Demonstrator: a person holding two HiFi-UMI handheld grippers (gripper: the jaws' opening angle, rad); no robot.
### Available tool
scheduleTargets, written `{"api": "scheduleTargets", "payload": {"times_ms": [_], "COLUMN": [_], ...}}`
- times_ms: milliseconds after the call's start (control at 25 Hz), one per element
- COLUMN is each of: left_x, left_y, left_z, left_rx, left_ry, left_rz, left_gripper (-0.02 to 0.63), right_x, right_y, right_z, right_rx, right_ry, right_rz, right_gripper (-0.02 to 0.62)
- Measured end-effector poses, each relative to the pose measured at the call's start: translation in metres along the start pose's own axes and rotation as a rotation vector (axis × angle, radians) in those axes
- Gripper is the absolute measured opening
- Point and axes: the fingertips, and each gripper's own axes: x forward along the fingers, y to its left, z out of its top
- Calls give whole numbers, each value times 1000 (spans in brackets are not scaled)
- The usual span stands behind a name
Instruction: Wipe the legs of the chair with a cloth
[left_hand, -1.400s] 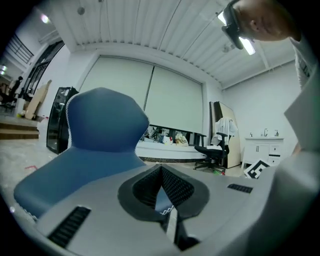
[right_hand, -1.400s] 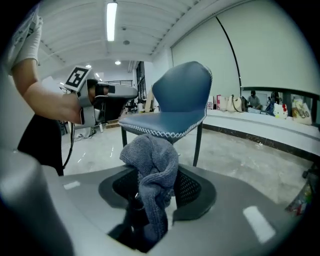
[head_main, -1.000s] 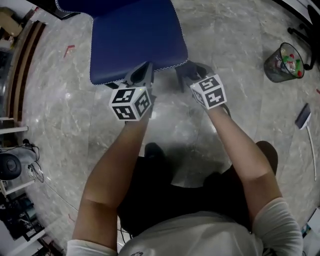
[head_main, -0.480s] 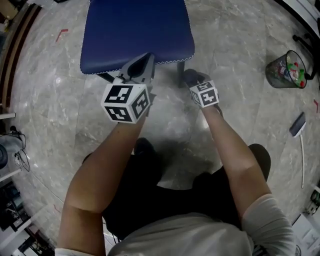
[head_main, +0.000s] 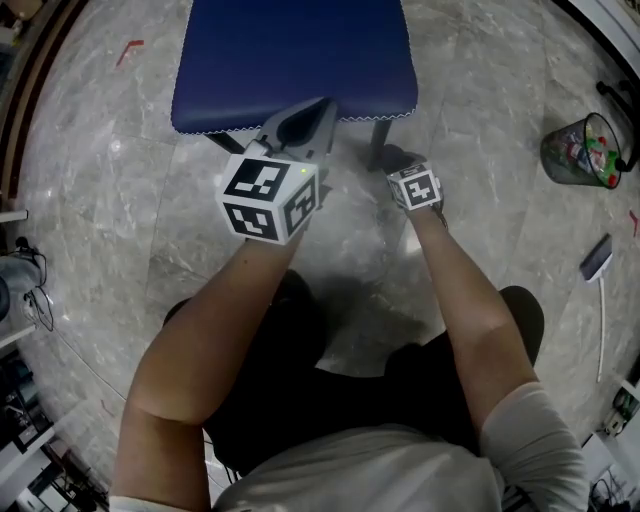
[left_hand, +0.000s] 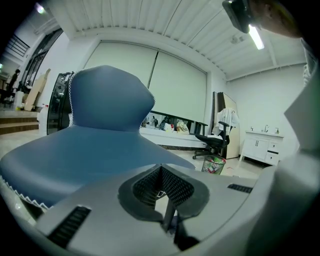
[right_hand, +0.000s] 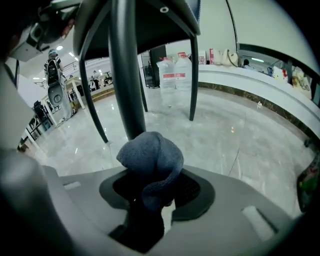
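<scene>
Both closed: my right tool (right_hand: 150, 197) presses the bunched grey-blue cloth (right_hand: 150, 157) onto the black metal chair leg (right_hand: 125, 75) to wipe; left tool (left_hand: 163, 202) empty.

The blue seat (head_main: 290, 60) hides most chair legs (right_hand: 124, 75).

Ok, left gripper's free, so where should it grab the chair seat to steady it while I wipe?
Probably the front edge of the seat, coming in level from the front. It is a thin, straight lip right ahead of the left gripper, whose fingers are together and must open first.
</scene>
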Motion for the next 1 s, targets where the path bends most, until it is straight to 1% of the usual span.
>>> {"api": "scheduleTargets", "payload": {"times_ms": [120,240,400,480,520,640,760,1000], "left_x": [0,3,8,9,9,10,11,11], "left_y": [0,1,3,3,3,3,2,2], "left_z": [0,3,6,6,6,6,6,6], "left_rx": [-2,-19,-21,-25,-26,-27,-39,-51], "left_ry": [11,14,7,6,5,4,6,0], "left_rz": [18,48,72,73,73,73,68,56], "left_gripper": [5,5,5,5,5,5,5,5], "right_x": [-39,-91,-152,-173,-177,-162,-130,-61], "right_y": [3,9,18,21,21,25,25,9], "right_z": [40,91,154,173,176,162,133,74], "right_rx": [-55,-98,-156,-161,-156,-130,-130,-27], "right_ry": [-105,-243,-418,-484,-501,-513,-454,-323], "right_rz": [19,32,-10,-50,-68,-76,-75,-40], "right_gripper": [160,160,160,161,163,160,161,164]}}
